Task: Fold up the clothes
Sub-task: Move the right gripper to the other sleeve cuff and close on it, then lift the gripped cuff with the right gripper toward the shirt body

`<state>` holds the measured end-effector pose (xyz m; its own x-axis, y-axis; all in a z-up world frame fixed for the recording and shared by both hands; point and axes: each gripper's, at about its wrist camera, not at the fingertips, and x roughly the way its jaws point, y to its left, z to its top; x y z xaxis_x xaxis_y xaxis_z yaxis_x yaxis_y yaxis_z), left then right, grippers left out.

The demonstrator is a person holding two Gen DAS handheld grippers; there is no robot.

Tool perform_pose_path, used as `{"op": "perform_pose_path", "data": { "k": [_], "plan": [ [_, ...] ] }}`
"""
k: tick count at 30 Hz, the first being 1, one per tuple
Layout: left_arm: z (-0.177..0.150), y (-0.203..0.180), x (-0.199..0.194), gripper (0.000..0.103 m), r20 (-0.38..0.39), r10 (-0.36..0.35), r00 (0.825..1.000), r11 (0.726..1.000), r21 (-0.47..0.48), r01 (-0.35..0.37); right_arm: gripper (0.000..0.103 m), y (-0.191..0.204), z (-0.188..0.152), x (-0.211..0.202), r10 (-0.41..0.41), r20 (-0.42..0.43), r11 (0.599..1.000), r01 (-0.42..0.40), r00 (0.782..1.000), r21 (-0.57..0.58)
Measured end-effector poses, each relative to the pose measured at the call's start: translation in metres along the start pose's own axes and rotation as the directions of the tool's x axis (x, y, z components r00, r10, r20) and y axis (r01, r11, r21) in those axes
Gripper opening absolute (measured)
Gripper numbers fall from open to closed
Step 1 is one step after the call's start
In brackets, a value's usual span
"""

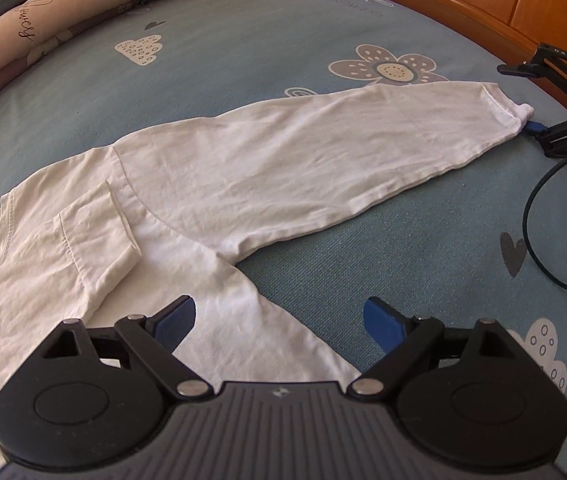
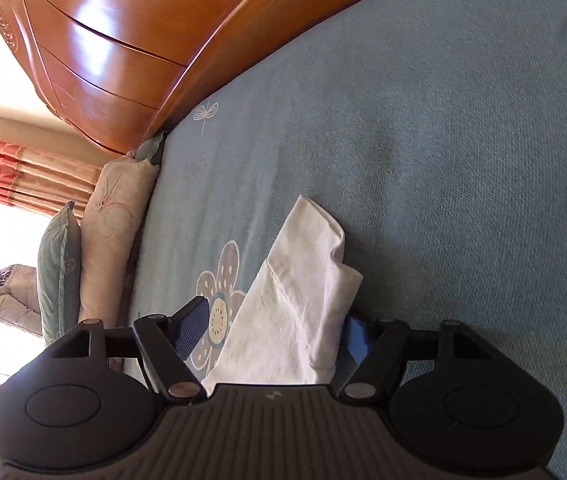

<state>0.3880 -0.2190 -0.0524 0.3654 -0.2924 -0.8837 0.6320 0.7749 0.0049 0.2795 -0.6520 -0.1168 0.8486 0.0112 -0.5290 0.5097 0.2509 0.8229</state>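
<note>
Lying flat on the blue bed sheet (image 1: 243, 32), the white long-sleeved shirt (image 1: 95, 240) has one sleeve (image 1: 303, 160) stretched out toward the far right, the other already folded across the body at near left. Right gripper (image 1: 523, 98) sits at the sleeve's cuff (image 1: 523, 114); the right wrist view shows its jaws apart with the cuff cloth between them — straddling, not yet pinched, as far as I can judge. Left gripper (image 1: 279, 320) hovers released above the shirt's side near the armpit, holding nothing. Fabric looks thin, light, limp and wrinkle-prone; it should drape and sag if lifted, so the hemmed cuff is the firmest hold. Wooden bed frame (image 1: 463, 4) runs close behind the cuff; pillows (image 1: 23, 32) bound far left. Open sheet near right gives room — fold inward.
</note>
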Motion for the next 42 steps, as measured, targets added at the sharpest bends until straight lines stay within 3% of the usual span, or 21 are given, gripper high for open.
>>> {"op": "perform_pose_path", "data": {
  "k": [4,8,12,14,18,20,22,26,30,38,42],
  "plan": [
    [0.000,0.000,0.002,0.091,-0.003,-0.004,1.000,1.000,-0.002,0.004,0.071,0.010,0.006,0.005,-0.011,-0.036,0.997,0.008,0.999,-0.079],
    [-0.002,0.000,0.003,0.091,-0.003,-0.004,1.000,1.000,-0.014,0.004,0.068,0.009,-0.007,-0.004,-0.005,-0.108,0.998,-0.001,0.994,-0.061],
    [-0.003,0.000,0.005,0.091,-0.010,-0.001,1.000,1.000,-0.015,0.001,0.060,0.008,-0.008,0.001,0.006,-0.088,0.996,-0.014,0.996,-0.090],
    [-0.003,0.000,0.003,0.091,-0.006,0.004,1.000,1.000,-0.008,-0.004,0.052,0.011,-0.001,0.010,-0.002,-0.079,0.995,-0.006,0.997,-0.102],
    [-0.005,-0.002,0.001,0.091,-0.013,0.015,1.000,1.000,-0.007,-0.015,0.006,0.007,0.004,0.014,-0.055,-0.099,0.993,0.044,0.994,-0.106],
    [-0.006,-0.003,-0.001,0.091,-0.009,0.017,1.000,1.000,-0.009,-0.017,0.007,0.004,0.004,0.011,-0.075,-0.109,0.993,0.064,0.991,-0.099],
    [-0.007,-0.005,-0.004,0.091,-0.001,0.018,1.000,1.000,-0.007,-0.018,0.007,0.014,0.001,0.011,-0.120,-0.107,0.981,0.101,0.987,-0.165],
    [-0.012,-0.007,-0.008,0.091,0.006,0.024,1.000,1.000,-0.008,-0.024,0.009,0.048,-0.006,0.015,-0.235,-0.094,0.929,0.195,0.967,-0.314],
    [-0.022,-0.002,-0.018,0.091,0.010,0.028,1.000,0.999,-0.031,-0.028,0.010,0.089,-0.022,0.014,-0.322,-0.046,0.836,0.261,0.946,-0.483],
    [-0.050,0.027,-0.044,0.091,0.004,0.055,0.998,0.997,-0.060,-0.054,0.010,0.162,-0.071,0.015,-0.308,0.008,0.705,0.233,0.951,-0.670],
    [-0.069,0.043,-0.059,0.091,-0.014,0.078,0.997,0.996,-0.032,-0.078,0.010,0.191,-0.103,0.018,-0.304,0.018,0.647,0.220,0.953,-0.730]
  ]
}}
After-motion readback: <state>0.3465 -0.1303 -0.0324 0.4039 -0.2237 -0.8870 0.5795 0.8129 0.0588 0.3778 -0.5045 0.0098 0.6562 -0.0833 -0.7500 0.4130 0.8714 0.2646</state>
